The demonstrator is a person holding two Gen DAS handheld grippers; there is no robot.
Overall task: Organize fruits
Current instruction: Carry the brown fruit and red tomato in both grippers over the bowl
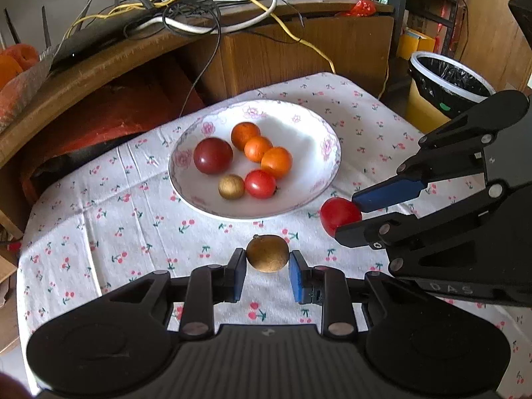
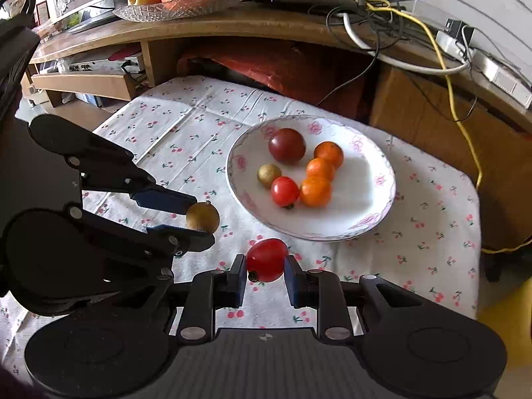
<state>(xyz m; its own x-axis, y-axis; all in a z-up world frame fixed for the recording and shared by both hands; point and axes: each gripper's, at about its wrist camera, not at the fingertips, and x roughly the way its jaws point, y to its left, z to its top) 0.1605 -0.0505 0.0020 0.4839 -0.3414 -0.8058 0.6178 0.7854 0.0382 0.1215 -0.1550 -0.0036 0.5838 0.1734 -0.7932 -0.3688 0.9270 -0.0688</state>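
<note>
We judge the sorting nearly done: six small round fruits already sit in the white floral-rimmed plate [image 1: 327, 166], and the last two are held just short of it over the desk's [image 1: 109, 219] cherry-print cloth. Our left claw [image 1: 267, 261] pinches a rough brown longan-like fruit [image 1: 267, 253]. Our right claw [image 2: 265, 271] grips a glossy red tomato [image 2: 267, 259].

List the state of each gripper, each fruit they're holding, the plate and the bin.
Left gripper: jaws shut on the brown fruit.
Right gripper: jaws shut on the red tomato.
Brown fruit: held, short of the plate.
Red tomato: held, short of the plate.
Plate: upright, holding six fruits.
Bin: open, bag-lined.
</note>
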